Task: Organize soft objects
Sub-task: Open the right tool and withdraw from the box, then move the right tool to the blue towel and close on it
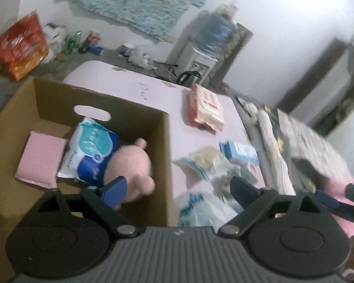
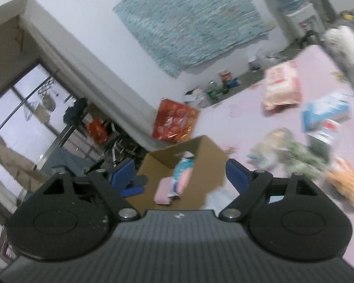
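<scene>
The left tongs [image 1: 177,186] stand wide with nothing between them, one blue pad over the box [image 1: 101,108] and the other over the loose packs beside it. The cardboard box sits on a pink surface [image 1: 129,87], whether bed or bench I cannot tell. Inside it lie a pink plush [image 1: 132,165] against the near wall, a blue-and-white tissue pack [image 1: 92,148] just beside it and touching, and a pink pad [image 1: 41,158] on the far side of that pack. Outside the box, on the pink surface, rest an orange-red pack [image 1: 206,105], a small blue pack [image 1: 239,151], a clear bag [image 1: 205,160] and a white bag [image 1: 200,210] near the box wall. The right tongs [image 2: 177,172] also gape wide and hold nothing, pointing toward the box [image 2: 210,158], with the scattered packs blurred off to one side.
</scene>
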`<state>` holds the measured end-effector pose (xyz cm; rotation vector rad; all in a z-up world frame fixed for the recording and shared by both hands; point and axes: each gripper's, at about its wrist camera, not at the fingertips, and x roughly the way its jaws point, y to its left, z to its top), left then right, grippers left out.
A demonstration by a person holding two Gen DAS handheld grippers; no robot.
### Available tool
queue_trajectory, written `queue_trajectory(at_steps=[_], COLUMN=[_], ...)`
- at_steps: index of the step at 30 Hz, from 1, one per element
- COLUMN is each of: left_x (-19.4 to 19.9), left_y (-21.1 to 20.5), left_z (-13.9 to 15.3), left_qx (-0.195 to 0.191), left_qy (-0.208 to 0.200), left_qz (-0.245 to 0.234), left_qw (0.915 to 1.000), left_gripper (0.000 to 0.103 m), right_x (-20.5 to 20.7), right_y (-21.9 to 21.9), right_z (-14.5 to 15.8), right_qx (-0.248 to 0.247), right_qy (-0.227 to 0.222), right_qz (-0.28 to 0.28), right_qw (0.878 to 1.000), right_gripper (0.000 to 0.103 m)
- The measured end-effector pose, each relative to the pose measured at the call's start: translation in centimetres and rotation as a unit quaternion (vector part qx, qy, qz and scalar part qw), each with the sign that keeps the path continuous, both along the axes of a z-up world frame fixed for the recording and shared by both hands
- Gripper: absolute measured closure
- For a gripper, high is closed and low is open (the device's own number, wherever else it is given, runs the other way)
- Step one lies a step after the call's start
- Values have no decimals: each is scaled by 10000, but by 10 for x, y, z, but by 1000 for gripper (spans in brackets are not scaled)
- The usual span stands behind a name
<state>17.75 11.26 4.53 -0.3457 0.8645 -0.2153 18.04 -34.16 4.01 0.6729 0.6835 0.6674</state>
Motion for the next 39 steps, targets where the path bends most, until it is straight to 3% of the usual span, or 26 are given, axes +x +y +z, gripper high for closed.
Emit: queue_trajectory(at_steps=[7,12,17,21,24,25,27,29,31,35,39], left_x=[-35,-52,-55,-55,-59,-61,-65,-66,-69,-72,-74], left_y=[-79,-123,-141,-136,-133,-132,-132,-134,-136,-143,-154], left_z=[5,3,-10,-22,-23,-23,-21,-19,-16,-13,-13], left_qx=[976,1308,1378,1039,925,921,906,896,876,941,940], left_qy=[-230,-526,-490,-204,-218,-246,-305,-348,-439,-588,-660], left_qz=[-720,-1006,-712,-649,-541,-504,-463,-451,-479,-565,-764], left_qw=[9924,9849,9867,9923,9940,9942,9943,9943,9940,9922,9904], left_gripper=[8,8,16,25,26,26,26,26,26,26,26], right_x=[-50,-47,-18,2,14,16,19,20,17,11,2], right_y=[-48,-29,6,32,41,41,38,31,21,-5,-35], right_z=[-69,-113,-134,-147,-159,-163,-169,-174,-173,-180,-197], right_qx=[-479,-752,-1119,-1474,-1516,-1484,-1341,-1081,-882,-308,533], right_qy=[352,447,244,147,325,390,527,642,710,938,1391], right_qz=[-327,-315,-150,46,106,100,29,-18,-131,-368,-538], right_qw=[9977,9957,9933,9890,9879,9881,9896,9921,9935,9944,9874], right_gripper=[17,17,17,22,45,55,64,82,89,94,95])
